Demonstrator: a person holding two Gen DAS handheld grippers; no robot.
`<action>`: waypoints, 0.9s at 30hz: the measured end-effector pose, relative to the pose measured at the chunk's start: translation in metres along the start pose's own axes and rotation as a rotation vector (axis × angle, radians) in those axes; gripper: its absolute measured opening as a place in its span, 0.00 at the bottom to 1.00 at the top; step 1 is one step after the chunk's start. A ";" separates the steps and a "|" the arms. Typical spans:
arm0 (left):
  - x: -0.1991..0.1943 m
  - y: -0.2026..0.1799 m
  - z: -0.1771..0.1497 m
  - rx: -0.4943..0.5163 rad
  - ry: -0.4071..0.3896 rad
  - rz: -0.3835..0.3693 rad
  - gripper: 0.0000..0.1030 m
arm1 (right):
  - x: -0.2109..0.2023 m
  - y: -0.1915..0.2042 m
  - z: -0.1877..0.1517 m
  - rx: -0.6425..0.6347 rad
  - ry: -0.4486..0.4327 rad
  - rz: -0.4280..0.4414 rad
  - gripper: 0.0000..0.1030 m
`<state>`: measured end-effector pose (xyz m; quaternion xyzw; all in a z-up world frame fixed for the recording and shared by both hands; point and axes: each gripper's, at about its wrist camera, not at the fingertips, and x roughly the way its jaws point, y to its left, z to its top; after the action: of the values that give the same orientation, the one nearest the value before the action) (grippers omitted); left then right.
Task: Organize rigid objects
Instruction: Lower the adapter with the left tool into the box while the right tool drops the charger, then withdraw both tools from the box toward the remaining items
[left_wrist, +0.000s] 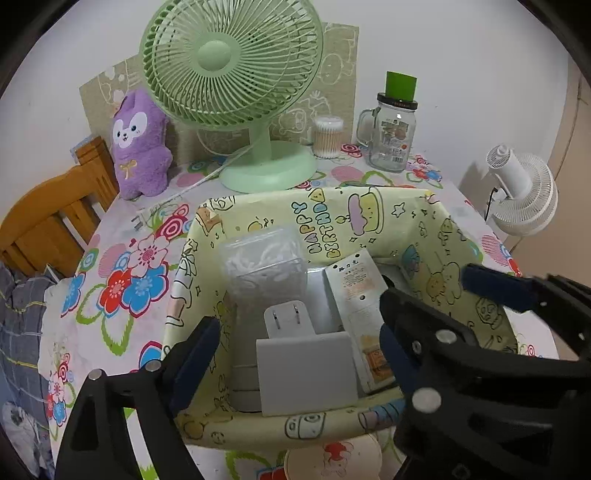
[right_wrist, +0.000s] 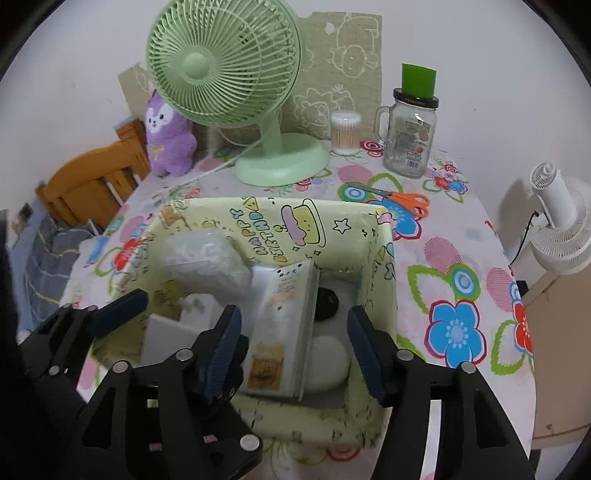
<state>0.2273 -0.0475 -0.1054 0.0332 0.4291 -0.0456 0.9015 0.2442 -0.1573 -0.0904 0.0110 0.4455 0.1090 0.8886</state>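
Both my claws hang over the storage box (left_wrist: 436, 236), the yellow cartoon-print bin in the middle of the floral table (left_wrist: 122, 258). Its walls look like soft fabric or thin card. I'd guess it sags if grabbed by the rim, so I would not lift it that way.

Left gripper (left_wrist: 299, 354): jaws spread wide, nothing pinched. The white charger (left_wrist: 306, 369) sits between and beyond the pads, not touched. Right gripper (right_wrist: 291, 343): jaws spread, pads clear of everything, with the tall carton (right_wrist: 284, 325) standing on end between them.

Inside the box, largest first:
- Clear plastic case (left_wrist: 262, 262) of white bits, back-left corner. Stiff, light and probably slick; take it across the short sides.
- Tall carton, leaning about upright mid-box. Light card, it crushes if squeezed hard; grip the flat faces low down.
- White charger, front-left, prongs up. Rigid, dense for its size, smooth shell; pinch the flat body, not the prongs.
- White rounded thing (right_wrist: 328, 362), front-right, with a black round item (right_wrist: 327, 301) behind it. I can't tell what either is.

The orange scissors (right_wrist: 402, 199) lie out on the table behind the box. Hard and thin, so pick them at the handles.
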 end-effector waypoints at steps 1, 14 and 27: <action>-0.002 -0.001 0.000 0.004 -0.005 -0.001 0.92 | -0.002 0.000 -0.001 -0.002 -0.004 0.007 0.70; -0.034 -0.011 -0.010 0.045 -0.052 0.024 0.98 | -0.035 -0.002 -0.017 0.025 -0.045 -0.004 0.85; -0.063 -0.016 -0.029 0.054 -0.072 0.019 0.98 | -0.066 0.005 -0.037 0.014 -0.085 -0.019 0.87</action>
<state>0.1639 -0.0569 -0.0748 0.0602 0.3947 -0.0498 0.9155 0.1753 -0.1686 -0.0602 0.0179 0.4080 0.0969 0.9076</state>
